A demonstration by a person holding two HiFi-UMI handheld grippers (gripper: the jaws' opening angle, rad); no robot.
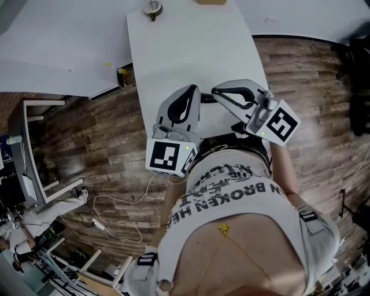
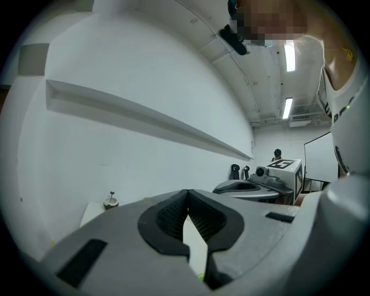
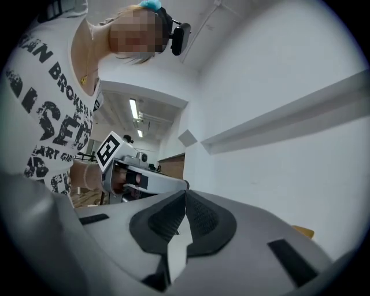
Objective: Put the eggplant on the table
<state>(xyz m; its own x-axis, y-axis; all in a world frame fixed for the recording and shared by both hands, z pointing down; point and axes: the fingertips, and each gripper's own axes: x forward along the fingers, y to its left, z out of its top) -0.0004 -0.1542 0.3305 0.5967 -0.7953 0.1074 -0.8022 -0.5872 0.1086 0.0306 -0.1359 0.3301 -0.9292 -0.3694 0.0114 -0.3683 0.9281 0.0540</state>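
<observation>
White table (image 1: 191, 52) runs off to 12 o'clock from you. Your tongs hang side by side over its near end. L gripper (image 1: 193, 88) is pinched tight w/ nothing btwn the pads. R gripper (image 1: 215, 91) is likewise closed & empty. Small round stalked thing (image 1: 153, 7) sits on the far end at 12 o'clock, well apart from both; can't tell if it's the eggplant. Tan item (image 1: 211, 2) lies at its 3 o'clock.

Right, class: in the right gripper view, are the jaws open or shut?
Shut. On the right gripper the two jaws meet at their tips, with nothing held between them.
</observation>
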